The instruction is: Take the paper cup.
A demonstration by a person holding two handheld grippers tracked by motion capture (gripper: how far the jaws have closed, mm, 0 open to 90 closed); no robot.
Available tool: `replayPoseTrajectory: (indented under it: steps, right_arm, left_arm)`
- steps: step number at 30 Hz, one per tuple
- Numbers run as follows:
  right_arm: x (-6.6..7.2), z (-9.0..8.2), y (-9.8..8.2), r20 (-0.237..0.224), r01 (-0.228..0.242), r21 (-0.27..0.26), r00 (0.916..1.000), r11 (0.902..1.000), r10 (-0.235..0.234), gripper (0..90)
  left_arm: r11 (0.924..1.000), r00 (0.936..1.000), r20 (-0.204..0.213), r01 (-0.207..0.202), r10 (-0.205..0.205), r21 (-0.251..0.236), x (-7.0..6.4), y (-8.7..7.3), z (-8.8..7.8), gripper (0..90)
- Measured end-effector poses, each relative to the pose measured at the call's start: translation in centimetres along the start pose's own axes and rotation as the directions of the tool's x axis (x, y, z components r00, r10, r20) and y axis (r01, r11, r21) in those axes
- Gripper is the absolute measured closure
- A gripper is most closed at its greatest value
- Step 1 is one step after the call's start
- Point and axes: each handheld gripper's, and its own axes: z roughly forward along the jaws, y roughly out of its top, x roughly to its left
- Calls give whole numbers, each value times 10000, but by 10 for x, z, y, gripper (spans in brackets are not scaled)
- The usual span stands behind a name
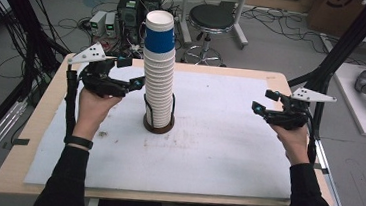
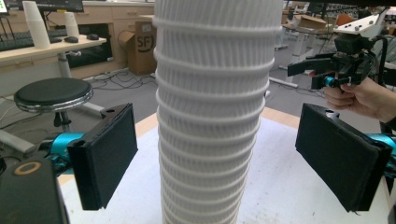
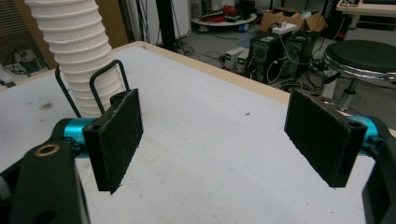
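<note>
While the left tongs (image 2: 215, 163) gape around the cup stack (image 2: 212, 116), seemingly untouching, the right tongs (image 3: 219, 135) stand open, empty.

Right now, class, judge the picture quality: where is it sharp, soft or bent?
High view: even room light, table edges bowed by the wide lens, the stack of cups sharp. Left gripper view: the stack looms close and slightly soft, background clearer. Right gripper view: black pads crisp, stool softer.
</note>
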Motion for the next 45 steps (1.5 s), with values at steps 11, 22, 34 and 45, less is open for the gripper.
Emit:
replayPoseTrajectory:
  steps: [11, 22, 34, 45]
  right_arm:
    - [3, 0, 2, -115, 42, -9, 9999, 10000, -42, 199]
    - [4, -3, 2, -181, 57, -53, 9998, 10000, -58, 199]
    - [6, -4, 2, -280, 3, -12, 9996, 10000, -3, 199]
    - [10, 3, 5, -561, 43, 100, 9984, 9999, -38, 199]
  left_arm:
    - [10000, 9993, 377, -16, 17, -18, -2, 15, 18, 125]
    - [10000, 9987, 508, 86, -87, 23, 3, 21, 33, 123]
    - [9999, 9986, 515, 109, -112, 74, 7, 21, 44, 123]
    - [9999, 9982, 603, 67, -72, 90, 9, 20, 47, 127]
